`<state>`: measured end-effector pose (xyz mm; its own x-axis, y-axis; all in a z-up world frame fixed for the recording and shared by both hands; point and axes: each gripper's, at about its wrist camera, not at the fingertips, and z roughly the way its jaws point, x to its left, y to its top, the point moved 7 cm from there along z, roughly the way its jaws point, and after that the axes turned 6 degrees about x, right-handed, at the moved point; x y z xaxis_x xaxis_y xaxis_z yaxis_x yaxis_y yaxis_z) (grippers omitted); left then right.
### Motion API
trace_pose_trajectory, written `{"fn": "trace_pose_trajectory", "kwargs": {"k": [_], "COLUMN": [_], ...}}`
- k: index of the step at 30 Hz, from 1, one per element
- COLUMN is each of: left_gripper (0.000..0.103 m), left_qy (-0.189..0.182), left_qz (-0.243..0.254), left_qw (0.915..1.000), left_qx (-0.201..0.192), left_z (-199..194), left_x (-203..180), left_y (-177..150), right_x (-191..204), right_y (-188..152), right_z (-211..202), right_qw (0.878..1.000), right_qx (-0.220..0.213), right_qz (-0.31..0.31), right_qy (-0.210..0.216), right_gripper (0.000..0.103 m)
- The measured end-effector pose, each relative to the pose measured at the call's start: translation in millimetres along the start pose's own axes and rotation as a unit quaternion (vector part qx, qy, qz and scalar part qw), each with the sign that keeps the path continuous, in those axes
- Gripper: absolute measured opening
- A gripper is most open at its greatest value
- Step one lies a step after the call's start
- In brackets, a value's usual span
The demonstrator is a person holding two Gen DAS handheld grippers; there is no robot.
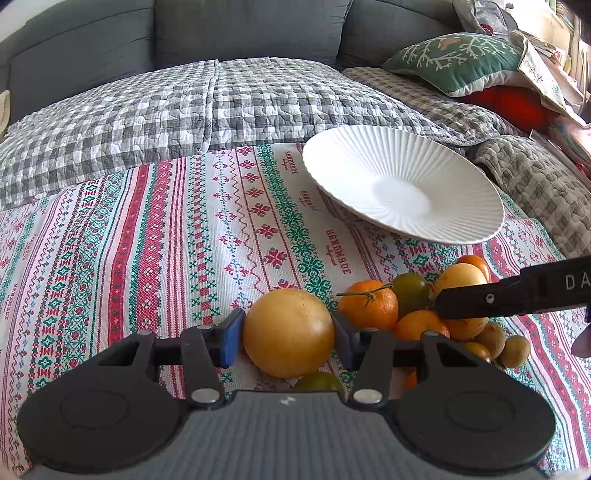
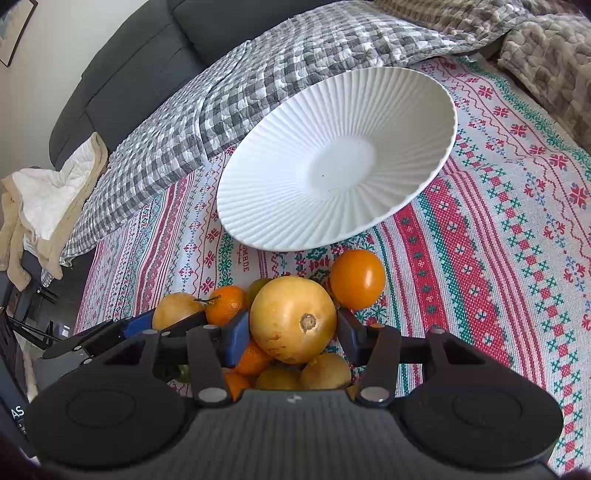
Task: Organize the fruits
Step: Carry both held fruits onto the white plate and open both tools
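A pile of fruit lies on the patterned cloth in front of an empty white ribbed plate. My left gripper is shut on a round yellow fruit at the pile's left edge, with a blue pad touching each side. My right gripper is shut on a larger yellow fruit on top of the pile, its stem scar facing the camera. A mandarin with a stalk, a green tomato and an orange tomato lie around them. The plate lies just beyond the pile.
A grey checked quilt covers the sofa seat behind the cloth, with the dark sofa back beyond. A green cushion and loose clutter sit at the far right. A beige blanket hangs off the left side.
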<state>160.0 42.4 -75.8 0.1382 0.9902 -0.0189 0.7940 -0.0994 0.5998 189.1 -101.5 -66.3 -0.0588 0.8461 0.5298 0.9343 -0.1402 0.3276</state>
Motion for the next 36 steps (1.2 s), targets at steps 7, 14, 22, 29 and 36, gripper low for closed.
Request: {"fn": "trace_pose_trajectory", "kwargs": {"k": [7, 14, 22, 29, 36], "left_gripper": [0.044, 0.044, 0.044, 0.044, 0.044], "left_qy": [0.002, 0.007, 0.001, -0.012, -0.011], "left_qz": [-0.01, -0.011, -0.02, -0.005, 0.055], "left_qw": [0.9999, 0.9998, 0.9984, 0.9974, 0.9959], "left_qx": [0.005, -0.016, -0.054, -0.071, -0.072], "left_z": [-8, -19, -29, -20, 4], "left_x": [-2, -15, -37, -63, -84], "left_y": [1, 13, 35, 59, 75], "right_x": [4, -1, -21, -36, -44], "right_y": [0, 11, 28, 38, 44], "right_z": [-16, -40, -62, -69, -66], "right_qw": [1.0, 0.999, 0.996, 0.993, 0.992], "right_qx": [-0.004, -0.042, -0.088, -0.113, -0.122], "right_qz": [0.007, -0.001, 0.005, 0.024, 0.023], "right_qy": [0.014, 0.017, 0.007, 0.018, 0.015], "right_gripper": [0.046, 0.046, 0.046, 0.046, 0.046]}}
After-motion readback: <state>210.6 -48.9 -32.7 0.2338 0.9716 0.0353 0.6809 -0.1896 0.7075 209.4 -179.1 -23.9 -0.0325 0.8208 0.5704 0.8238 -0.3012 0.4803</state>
